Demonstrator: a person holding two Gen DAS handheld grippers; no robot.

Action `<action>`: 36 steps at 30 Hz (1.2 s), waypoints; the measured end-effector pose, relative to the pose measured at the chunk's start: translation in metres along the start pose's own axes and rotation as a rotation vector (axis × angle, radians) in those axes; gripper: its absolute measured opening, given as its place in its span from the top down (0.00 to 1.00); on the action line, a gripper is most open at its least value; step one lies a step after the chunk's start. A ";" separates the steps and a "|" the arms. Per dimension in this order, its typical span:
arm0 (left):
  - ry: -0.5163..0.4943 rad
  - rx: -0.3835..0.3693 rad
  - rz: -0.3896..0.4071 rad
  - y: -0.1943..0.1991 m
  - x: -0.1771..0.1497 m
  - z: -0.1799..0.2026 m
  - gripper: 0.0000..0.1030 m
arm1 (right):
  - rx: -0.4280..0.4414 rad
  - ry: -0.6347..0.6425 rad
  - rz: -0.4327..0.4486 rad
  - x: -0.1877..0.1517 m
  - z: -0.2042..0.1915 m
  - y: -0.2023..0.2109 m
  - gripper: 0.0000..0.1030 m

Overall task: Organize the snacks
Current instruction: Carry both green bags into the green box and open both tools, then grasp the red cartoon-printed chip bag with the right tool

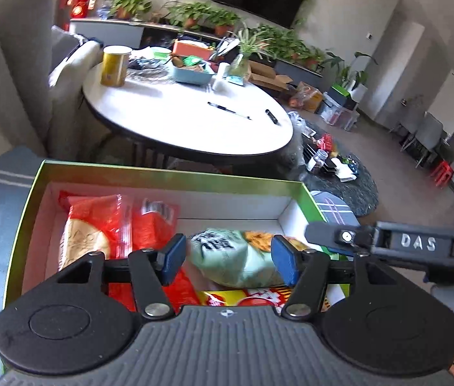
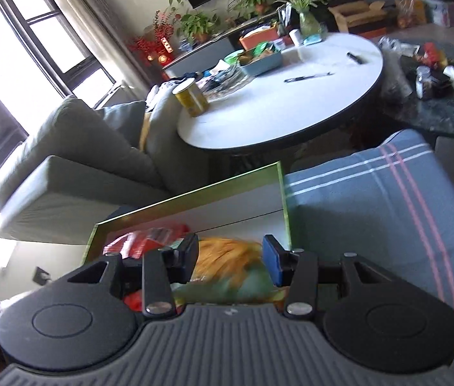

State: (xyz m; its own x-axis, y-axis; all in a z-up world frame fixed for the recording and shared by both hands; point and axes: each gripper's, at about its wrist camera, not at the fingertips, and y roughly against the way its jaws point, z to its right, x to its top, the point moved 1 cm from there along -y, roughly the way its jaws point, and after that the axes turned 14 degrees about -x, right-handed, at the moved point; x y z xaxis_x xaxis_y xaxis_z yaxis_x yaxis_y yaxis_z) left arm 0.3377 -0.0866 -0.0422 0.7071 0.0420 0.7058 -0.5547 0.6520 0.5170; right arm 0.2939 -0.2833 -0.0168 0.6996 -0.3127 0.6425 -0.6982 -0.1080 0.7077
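A green-rimmed box [image 1: 169,173] with a white inside lies on a blue striped cushion [image 2: 371,212]. Red snack packs [image 1: 98,222] fill its left side, and a yellow and red pack [image 1: 243,297] lies near the front. A pale green snack bag [image 1: 227,267] with orange chips printed on it hangs over the box. My left gripper [image 1: 231,259] straddles this bag, open, with a small gap at its left pad. In the right wrist view the same bag [image 2: 227,267] is blurred, and my right gripper [image 2: 231,259] is shut on it. That gripper's dark housing [image 1: 416,243] enters the left wrist view from the right.
Beyond the box stands a round white table [image 1: 195,128] carrying a yellow can [image 1: 114,66], a blue tray [image 1: 191,75] and two pens. A grey sofa [image 2: 76,148] is on the left. A low dark table [image 2: 445,112] with jars is on the right.
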 end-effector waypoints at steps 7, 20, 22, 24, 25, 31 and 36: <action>-0.006 0.011 0.035 0.035 -0.007 0.004 0.44 | 0.014 0.044 0.031 -0.011 0.007 0.029 0.50; -0.127 -0.060 -0.009 0.108 -0.074 0.053 0.44 | -0.011 0.150 -0.028 -0.082 0.036 0.102 0.44; -0.130 -0.063 -0.027 0.116 -0.090 0.056 0.44 | -0.046 0.154 -0.053 -0.101 0.047 0.109 0.43; -0.136 -0.062 -0.042 0.125 -0.103 0.059 0.44 | -0.089 0.153 -0.074 -0.116 0.058 0.115 0.42; -0.145 -0.061 -0.043 0.130 -0.109 0.060 0.44 | -0.108 0.149 -0.081 -0.123 0.064 0.118 0.41; -0.147 -0.056 -0.062 0.156 -0.139 0.066 0.44 | -0.123 0.104 -0.091 -0.150 0.087 0.139 0.22; -0.148 -0.071 -0.075 0.172 -0.160 0.074 0.44 | -0.159 0.080 -0.133 -0.167 0.092 0.137 0.22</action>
State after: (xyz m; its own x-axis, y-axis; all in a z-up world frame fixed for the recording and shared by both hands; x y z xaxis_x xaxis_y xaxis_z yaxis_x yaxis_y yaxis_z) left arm 0.0971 -0.0374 -0.0302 0.6701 -0.1173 0.7330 -0.4669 0.7010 0.5390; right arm 0.0672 -0.3332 -0.0542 0.7984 -0.2287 0.5570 -0.5704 0.0087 0.8213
